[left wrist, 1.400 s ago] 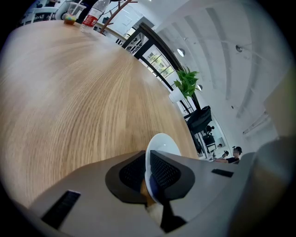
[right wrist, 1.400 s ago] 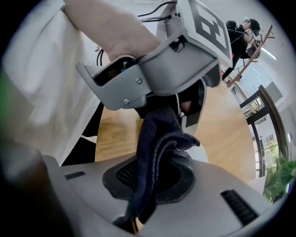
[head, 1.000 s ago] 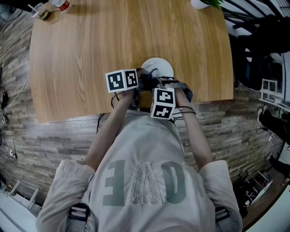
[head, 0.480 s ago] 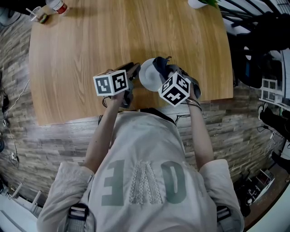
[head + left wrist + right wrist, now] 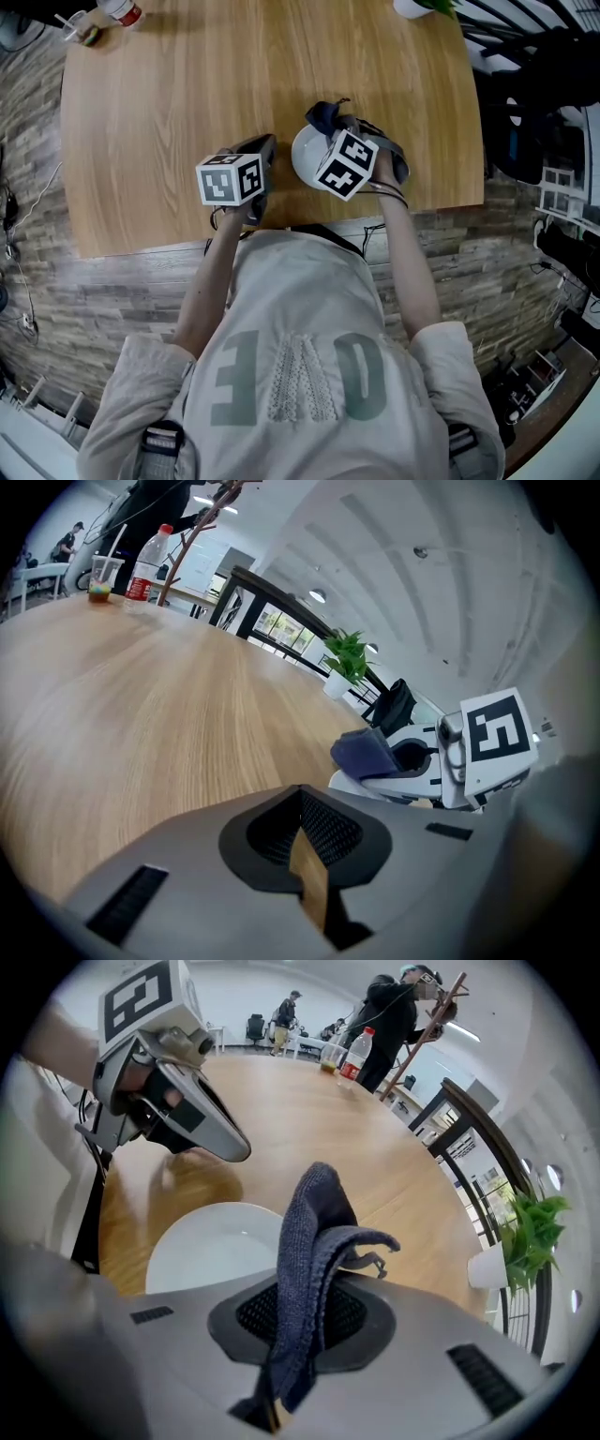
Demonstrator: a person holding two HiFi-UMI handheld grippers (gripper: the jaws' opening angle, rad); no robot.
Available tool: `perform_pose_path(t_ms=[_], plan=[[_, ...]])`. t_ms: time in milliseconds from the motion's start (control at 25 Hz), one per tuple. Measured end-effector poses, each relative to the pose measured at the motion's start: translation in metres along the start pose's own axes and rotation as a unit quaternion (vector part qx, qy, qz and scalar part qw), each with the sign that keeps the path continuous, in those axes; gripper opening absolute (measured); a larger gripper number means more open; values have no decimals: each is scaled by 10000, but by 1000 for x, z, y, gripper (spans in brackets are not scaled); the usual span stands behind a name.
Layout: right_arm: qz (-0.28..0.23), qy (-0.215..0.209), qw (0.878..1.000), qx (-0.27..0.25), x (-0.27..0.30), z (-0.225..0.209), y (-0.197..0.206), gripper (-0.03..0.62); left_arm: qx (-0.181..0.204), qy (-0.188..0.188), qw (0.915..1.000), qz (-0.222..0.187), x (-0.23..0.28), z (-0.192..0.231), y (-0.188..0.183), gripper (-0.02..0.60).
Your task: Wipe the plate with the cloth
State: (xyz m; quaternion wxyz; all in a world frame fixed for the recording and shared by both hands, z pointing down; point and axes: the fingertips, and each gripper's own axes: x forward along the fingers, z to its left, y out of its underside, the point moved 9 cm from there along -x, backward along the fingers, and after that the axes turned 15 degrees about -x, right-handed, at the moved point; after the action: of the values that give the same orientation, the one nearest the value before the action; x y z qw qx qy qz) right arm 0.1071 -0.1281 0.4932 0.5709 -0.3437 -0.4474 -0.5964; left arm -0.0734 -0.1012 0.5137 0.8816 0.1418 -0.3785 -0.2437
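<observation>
Your right gripper clamps the cloth above the plate, which sits on the table. Your left gripper has just closed, empty, beside the plate. Cloth: soft, limp; keep a bunched fold pinched. Plate: probably rigid, slick, breakable; steady it at the rim

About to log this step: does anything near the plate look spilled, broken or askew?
Nothing stands out. The white plate rests whole on the wooden table, no spill showing, and the dark blue cloth is clamped, bunched, in the right tool above it.
</observation>
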Motion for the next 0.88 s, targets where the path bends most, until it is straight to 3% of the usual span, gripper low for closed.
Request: perform_pose_path(t_ms=[160, 440, 600, 880], plan=[[-44, -42, 9988, -491, -5, 13, -17, 57, -42, 1, 10000, -21, 1, 1, -2, 8], [-393, -652, 9903, -1165, -20, 61, -36, 57, -31, 29, 10000, 2, 3, -2, -3, 8], [-521, -1110, 9822, -1422, -35, 84, -37, 57, -43, 35, 10000, 12, 4, -2, -4, 8], [-488, -1463, 9748, -1611, -45, 103, -28, 57, -32, 10, 10000, 28, 5, -1, -3, 8]])
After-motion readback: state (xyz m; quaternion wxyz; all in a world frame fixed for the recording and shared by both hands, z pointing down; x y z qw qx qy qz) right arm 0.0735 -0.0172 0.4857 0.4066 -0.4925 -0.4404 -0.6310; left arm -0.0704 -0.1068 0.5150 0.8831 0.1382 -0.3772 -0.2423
